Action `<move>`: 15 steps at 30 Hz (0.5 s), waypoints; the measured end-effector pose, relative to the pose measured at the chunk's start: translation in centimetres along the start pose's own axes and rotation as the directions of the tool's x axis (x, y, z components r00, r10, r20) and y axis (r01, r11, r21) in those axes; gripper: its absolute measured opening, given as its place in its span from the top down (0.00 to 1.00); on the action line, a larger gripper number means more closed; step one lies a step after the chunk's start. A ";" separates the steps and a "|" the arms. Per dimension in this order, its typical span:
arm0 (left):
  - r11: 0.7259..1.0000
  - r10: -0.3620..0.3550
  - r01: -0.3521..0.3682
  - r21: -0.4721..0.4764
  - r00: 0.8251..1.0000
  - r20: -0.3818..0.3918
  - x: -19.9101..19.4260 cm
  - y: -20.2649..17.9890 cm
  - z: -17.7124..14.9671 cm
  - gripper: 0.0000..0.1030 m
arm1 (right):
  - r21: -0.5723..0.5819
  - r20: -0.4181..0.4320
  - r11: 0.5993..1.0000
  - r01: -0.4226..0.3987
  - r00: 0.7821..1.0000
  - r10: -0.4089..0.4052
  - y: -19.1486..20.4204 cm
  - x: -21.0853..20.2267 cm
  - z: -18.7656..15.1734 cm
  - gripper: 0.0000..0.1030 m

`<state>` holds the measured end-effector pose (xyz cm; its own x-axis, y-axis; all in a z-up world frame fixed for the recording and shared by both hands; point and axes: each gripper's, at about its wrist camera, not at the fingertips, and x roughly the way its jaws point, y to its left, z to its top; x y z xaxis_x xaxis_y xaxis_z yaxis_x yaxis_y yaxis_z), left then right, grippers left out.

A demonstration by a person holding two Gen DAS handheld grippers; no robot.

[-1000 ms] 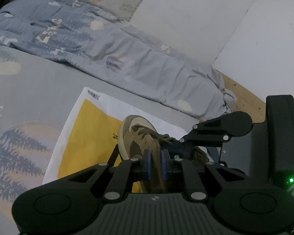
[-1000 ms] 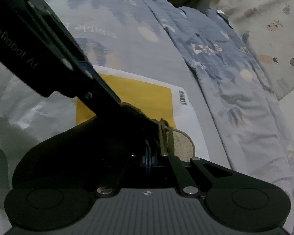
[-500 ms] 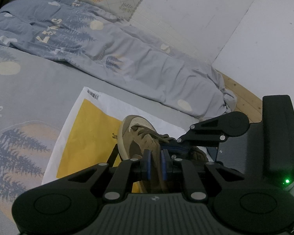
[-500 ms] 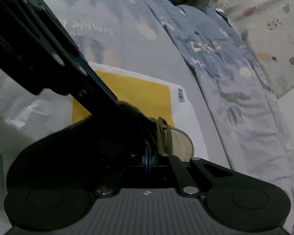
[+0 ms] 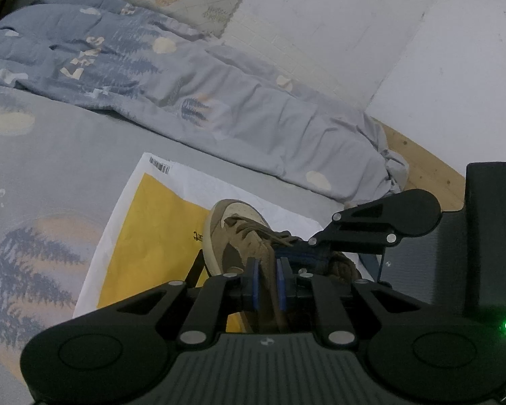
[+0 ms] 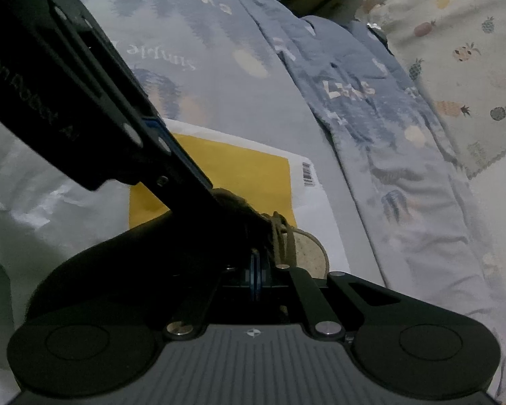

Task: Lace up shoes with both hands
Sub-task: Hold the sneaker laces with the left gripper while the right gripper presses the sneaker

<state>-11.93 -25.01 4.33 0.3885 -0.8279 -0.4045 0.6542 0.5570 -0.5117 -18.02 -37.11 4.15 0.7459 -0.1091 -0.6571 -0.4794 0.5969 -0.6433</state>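
A brown suede shoe (image 5: pixel 232 233) with brown laces (image 5: pixel 253 229) lies on a yellow and white plastic mailer (image 5: pixel 151 229), toe pointing away. At the bottom of the left wrist view, my left gripper (image 5: pixel 267 283) has its blue pads pressed on the shoe's brown upper near the collar. My right gripper (image 5: pixel 297 253) reaches in from the right over the lacing. In its own view the right gripper (image 6: pixel 256 280) has its pads together, right beside the laces (image 6: pixel 280 236) and the pale toe (image 6: pixel 307 246). Whether a lace end is pinched is hidden.
The mailer rests on a grey-blue bed sheet (image 5: pixel 50 168) with a tree print. A bunched quilt (image 5: pixel 219 108) lies beyond it, then a wooden bed edge (image 5: pixel 421 158) and a white wall (image 5: pixel 455 67). Crinkled white plastic (image 6: pixel 33 202) sits left of the shoe.
The right gripper has swayed slightly over the shoe and come back. The left gripper, the shoe and both jaws look the same.
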 end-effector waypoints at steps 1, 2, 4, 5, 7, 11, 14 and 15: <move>1.000 0.000 0.000 -0.001 1.000 -0.001 0.0 0.0 0.0 0.91 | -0.001 -0.001 1.000 -0.003 1.000 0.003 0.1 -0.1 0.0 1.00; 1.000 -0.001 0.001 -0.001 1.000 -0.001 0.0 0.0 0.0 0.91 | 0.002 0.002 1.000 -0.008 1.000 0.008 0.2 -0.2 0.0 1.00; 1.000 -0.003 0.003 -0.002 1.000 -0.004 -0.1 0.2 0.1 0.91 | 0.010 0.008 1.000 -0.018 1.000 0.018 0.4 -0.5 0.0 1.00; 1.000 -0.007 0.007 -0.002 1.000 -0.005 -0.2 0.4 0.2 0.91 | 0.020 0.013 1.000 -0.019 1.000 0.019 0.5 -0.6 0.0 1.00; 1.000 -0.008 0.008 -0.001 1.000 -0.006 -0.2 0.6 0.3 0.92 | 0.036 0.019 0.999 -0.023 1.000 0.022 0.6 -0.8 0.1 1.00; 1.000 -0.007 0.007 0.004 1.000 -0.005 -0.2 0.6 0.3 0.92 | 0.047 0.007 0.999 -0.004 1.000 0.004 0.3 -0.1 0.1 1.00; 1.000 -0.011 0.011 0.003 1.000 -0.007 -0.1 0.5 0.3 0.92 | 0.054 0.012 0.998 0.011 1.000 -0.012 -0.1 -0.3 0.1 1.00; 1.000 -0.011 0.011 0.005 1.000 -0.006 -0.1 0.5 0.3 0.92 | 0.059 0.017 0.998 0.013 1.000 -0.014 -0.3 -0.5 0.1 1.00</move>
<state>-11.47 -24.70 4.34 0.3771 -0.8336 -0.4036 0.6616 0.5474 -0.5126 -18.15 -37.15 4.71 0.7605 -0.1036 -0.6410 -0.4416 0.6413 -0.6275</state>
